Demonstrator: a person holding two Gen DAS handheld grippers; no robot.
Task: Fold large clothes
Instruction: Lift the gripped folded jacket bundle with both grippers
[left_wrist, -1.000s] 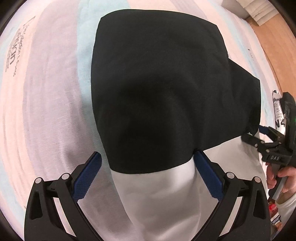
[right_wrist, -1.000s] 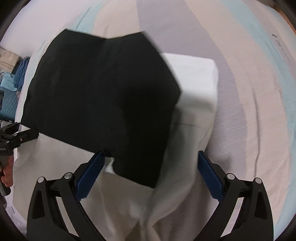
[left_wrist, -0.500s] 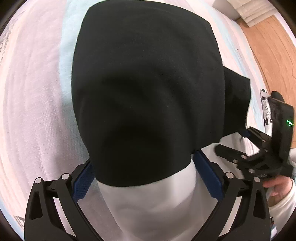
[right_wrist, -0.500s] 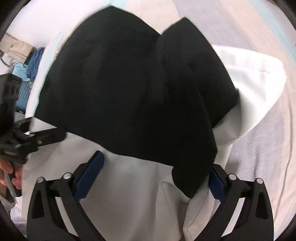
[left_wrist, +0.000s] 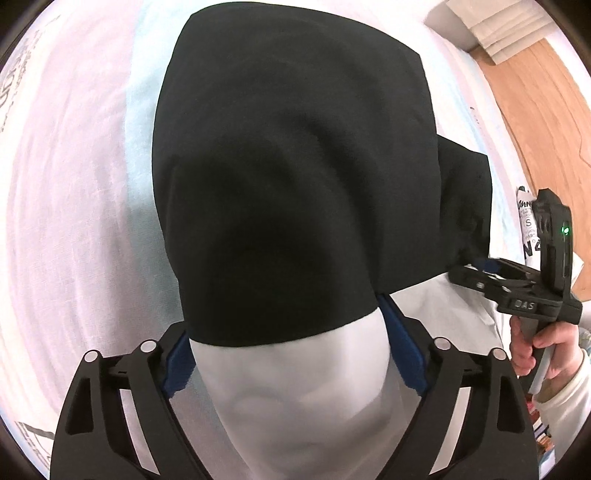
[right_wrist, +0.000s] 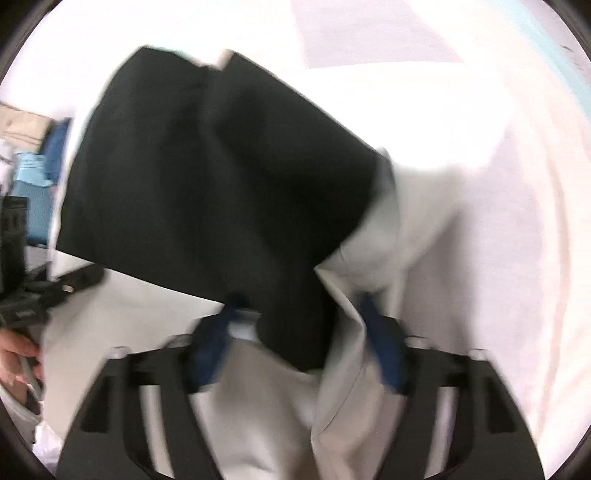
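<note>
We see our left gripper (left_wrist: 286, 347) over the black-and-white garment (left_wrist: 295, 166) — jaws just closing, cloth bunched between them — with the right gripper (left_wrist: 476, 271) at its edge.

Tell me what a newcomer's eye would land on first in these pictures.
The big black-and-white garment fills both views, its black part draped over the white part on a pale striped bedspread. The left hand-held gripper has white cloth bulging between its blue pads, jaws just closing in. At the right edge of the left view, the right hand-held gripper reaches the garment's black corner, held by a hand.
</note>
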